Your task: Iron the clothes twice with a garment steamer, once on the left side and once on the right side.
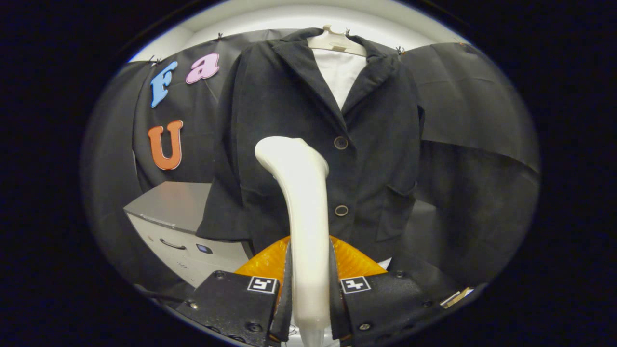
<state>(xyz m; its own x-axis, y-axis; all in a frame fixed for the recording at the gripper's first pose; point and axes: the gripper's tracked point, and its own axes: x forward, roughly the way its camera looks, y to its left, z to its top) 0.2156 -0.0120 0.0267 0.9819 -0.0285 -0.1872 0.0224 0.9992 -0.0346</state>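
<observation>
Gripper [309, 284] clamped on steamer [303, 212] — black jacket [289, 111] beyond

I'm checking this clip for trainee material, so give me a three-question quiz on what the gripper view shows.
1. True or false: the gripper holds the steamer between its fingers.
2. What hangs beyond the steamer? A) a black jacket on a hanger B) a red towel C) a pair of jeans
3. How many buttons show on the jacket front?

Key
1. True: both fingers press on the white steamer handle, whose head rises ahead of them.
2. A: the jacket hangs on a pale hanger with a white shirt inside the collar.
3. Two: an upper button and a lower button, right of the steamer head.
</observation>
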